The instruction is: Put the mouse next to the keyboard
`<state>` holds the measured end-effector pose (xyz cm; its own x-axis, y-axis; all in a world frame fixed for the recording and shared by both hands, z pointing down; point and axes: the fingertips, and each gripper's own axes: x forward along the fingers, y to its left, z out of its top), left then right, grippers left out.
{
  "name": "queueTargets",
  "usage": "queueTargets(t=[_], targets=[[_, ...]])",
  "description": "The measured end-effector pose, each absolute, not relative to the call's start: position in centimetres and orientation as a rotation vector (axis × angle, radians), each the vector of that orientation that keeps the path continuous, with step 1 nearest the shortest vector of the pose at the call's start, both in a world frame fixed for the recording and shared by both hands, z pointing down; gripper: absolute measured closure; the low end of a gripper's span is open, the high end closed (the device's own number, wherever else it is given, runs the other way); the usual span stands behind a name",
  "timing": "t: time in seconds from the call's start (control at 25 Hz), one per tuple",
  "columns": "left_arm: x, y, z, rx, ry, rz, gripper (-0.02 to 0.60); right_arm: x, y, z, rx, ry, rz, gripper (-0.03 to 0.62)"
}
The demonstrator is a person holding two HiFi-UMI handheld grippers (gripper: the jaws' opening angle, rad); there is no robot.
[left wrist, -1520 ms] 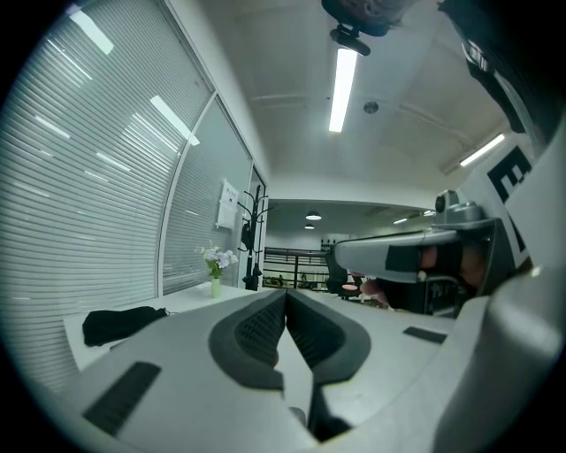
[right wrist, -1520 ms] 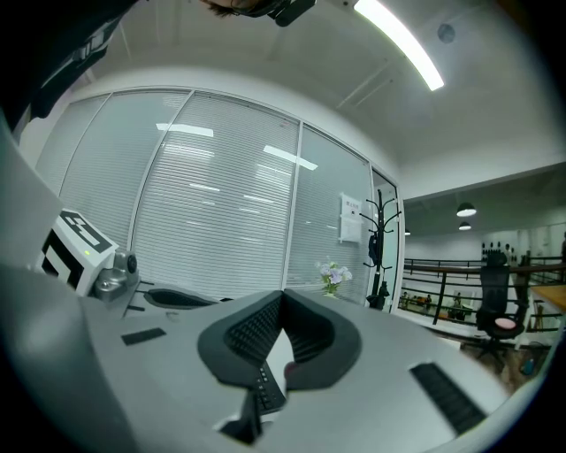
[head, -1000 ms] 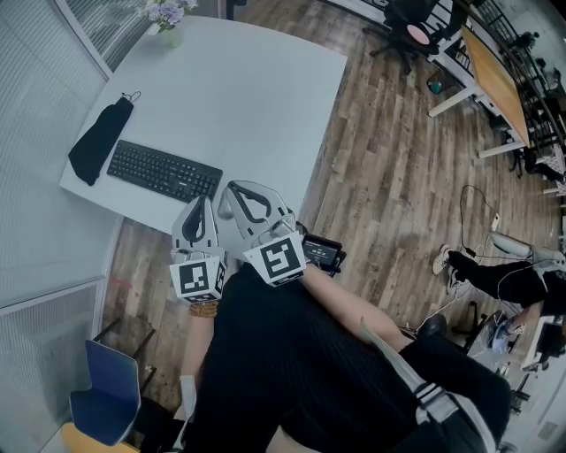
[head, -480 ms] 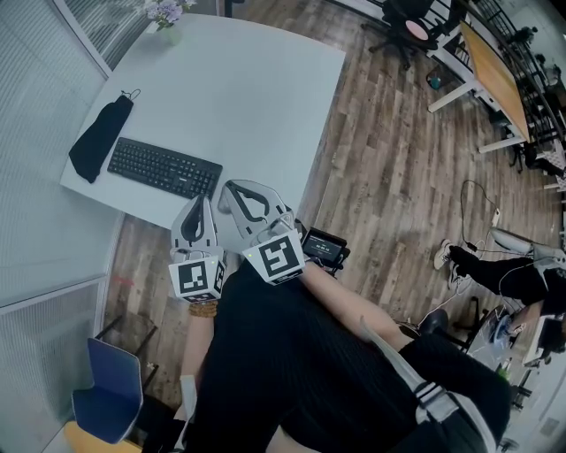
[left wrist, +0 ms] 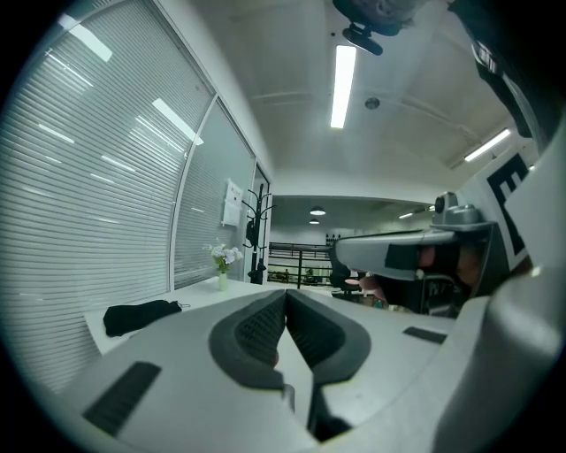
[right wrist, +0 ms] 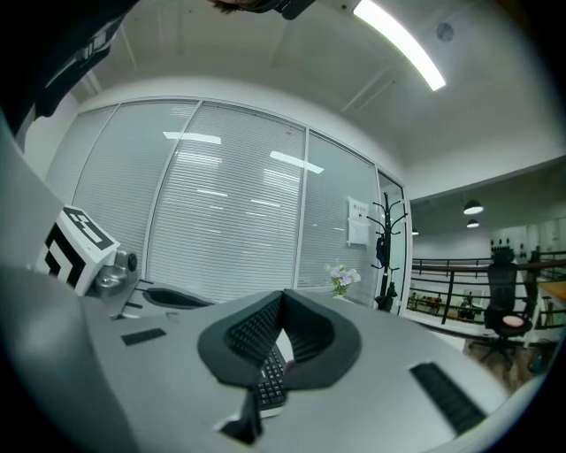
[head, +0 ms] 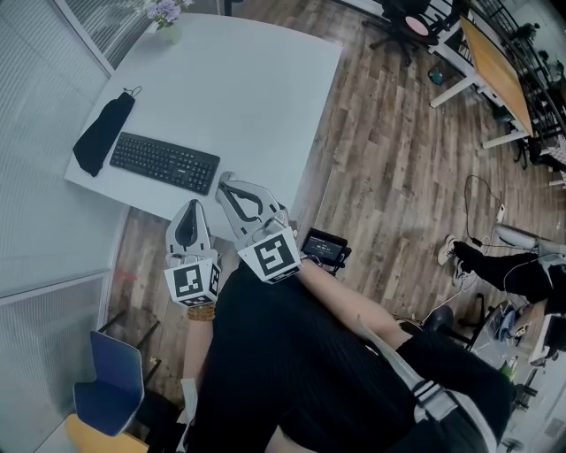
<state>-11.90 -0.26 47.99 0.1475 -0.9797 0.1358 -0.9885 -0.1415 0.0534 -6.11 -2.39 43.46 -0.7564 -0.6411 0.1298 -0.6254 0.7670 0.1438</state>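
Head view: looked steeply down on a white table (head: 248, 97), with a black keyboard (head: 164, 163) lying near its near left corner, along the near edge. Found a black pouch (head: 103, 135) just beside the keyboard's left end, at the table's left edge, and a vase of flowers (head: 166, 18) at the far left corner. Spotted no mouse anywhere on the table; could not tell whether the pouch hid it. Held the left gripper (head: 188, 206) and the right gripper (head: 226, 181) side by side close to the near edge, tips toward the keyboard.

Left gripper view: showed the pads pressed together with nothing between them, the pouch (left wrist: 141, 316) and vase of flowers (left wrist: 221, 258) beyond.

Right gripper view: showed the pads likewise meeting at the tips, empty, with the keyboard (right wrist: 270, 382) visible below them.

Judged the mouse likely light, hard-shelled and smooth, so prone to slipping from a pinch on its domed back. Better taken across its two long sides, low at the waist, with a gentle squeeze clear of the buttons.
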Motion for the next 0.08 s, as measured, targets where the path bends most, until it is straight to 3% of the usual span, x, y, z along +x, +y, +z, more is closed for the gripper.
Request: queueTargets(t=[0.08], targets=[[-11.17,0.85,47.81,2.272,-1.972,0.112,0.569,-5.08,-1.63,43.33,1.032,-2.803,-0.101,0.597]])
